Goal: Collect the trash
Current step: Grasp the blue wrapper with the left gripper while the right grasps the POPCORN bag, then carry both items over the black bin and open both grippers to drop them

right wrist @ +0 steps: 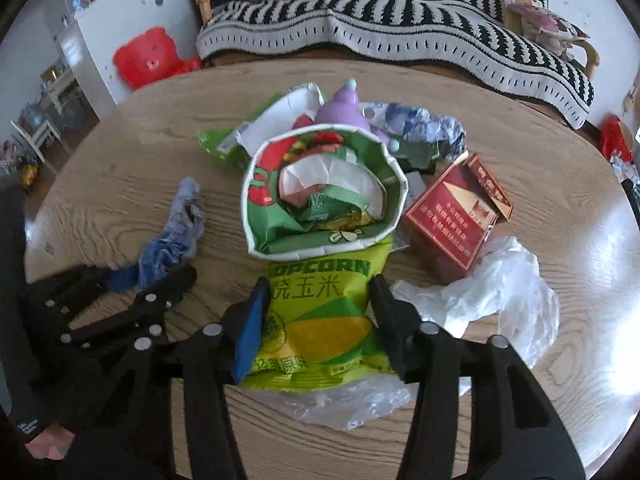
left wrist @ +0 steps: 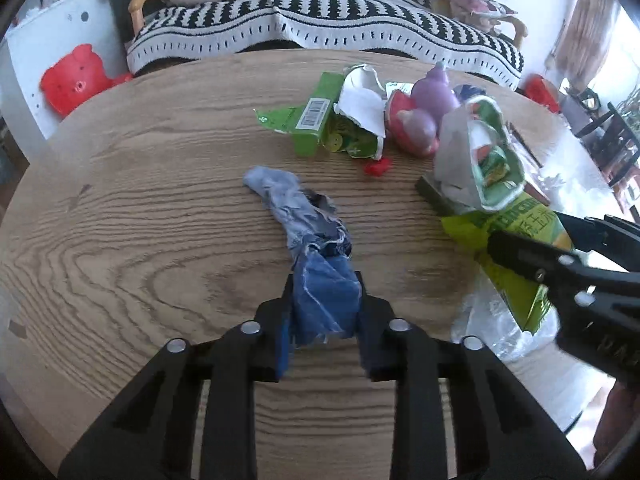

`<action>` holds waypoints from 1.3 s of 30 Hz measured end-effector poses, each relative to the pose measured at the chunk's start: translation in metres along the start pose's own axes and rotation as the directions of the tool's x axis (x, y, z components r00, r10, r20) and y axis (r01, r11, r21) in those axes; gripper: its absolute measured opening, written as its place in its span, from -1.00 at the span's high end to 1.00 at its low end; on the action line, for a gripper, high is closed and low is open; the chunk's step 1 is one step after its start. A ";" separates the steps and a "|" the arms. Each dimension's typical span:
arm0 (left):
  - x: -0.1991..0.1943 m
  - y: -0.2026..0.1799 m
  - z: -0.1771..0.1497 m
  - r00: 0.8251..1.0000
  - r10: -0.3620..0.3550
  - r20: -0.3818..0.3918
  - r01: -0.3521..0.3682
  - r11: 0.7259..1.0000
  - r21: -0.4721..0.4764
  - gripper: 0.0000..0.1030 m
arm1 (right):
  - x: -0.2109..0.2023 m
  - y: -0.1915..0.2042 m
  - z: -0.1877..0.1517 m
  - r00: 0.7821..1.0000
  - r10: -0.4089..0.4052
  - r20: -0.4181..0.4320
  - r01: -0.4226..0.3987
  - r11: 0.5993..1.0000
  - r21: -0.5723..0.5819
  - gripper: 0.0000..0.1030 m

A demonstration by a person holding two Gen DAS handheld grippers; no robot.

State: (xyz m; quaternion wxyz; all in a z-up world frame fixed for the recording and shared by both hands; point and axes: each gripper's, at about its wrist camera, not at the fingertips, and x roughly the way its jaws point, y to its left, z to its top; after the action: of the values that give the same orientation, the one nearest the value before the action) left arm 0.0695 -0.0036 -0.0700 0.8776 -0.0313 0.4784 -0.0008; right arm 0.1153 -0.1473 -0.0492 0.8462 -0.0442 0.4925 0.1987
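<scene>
Where both tongs were set low over the desk (left wrist: 120, 208), the left tongs (left wrist: 325, 312) were seen nearly closed on a crumpled blue wrapper (left wrist: 304, 232), pads pressing its near end. The right tongs (right wrist: 320, 320), half closed, straddled a green popcorn bag (right wrist: 320, 304); contact seemed made. Remaining litter, including a red carton (right wrist: 456, 220), lay just beyond, presumably for later collection.

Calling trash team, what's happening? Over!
Left claw shut on blue wrapper. Right claw shut on popcorn bag. Red box and clear plastic crowd beside it.
</scene>
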 end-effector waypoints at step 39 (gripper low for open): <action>-0.066 -0.410 -0.171 0.773 -0.537 -0.339 0.617 0.511 0.599 0.57 | -0.245 -0.311 -0.367 0.938 -0.345 -0.044 0.230 0.519 0.824 0.05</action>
State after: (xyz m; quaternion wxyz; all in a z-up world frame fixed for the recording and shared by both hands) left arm -0.0981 -0.4199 -0.0842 0.7460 0.1351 0.4525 -0.4695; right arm -0.1732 -0.6038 -0.0656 0.8194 0.2835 0.4597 -0.1919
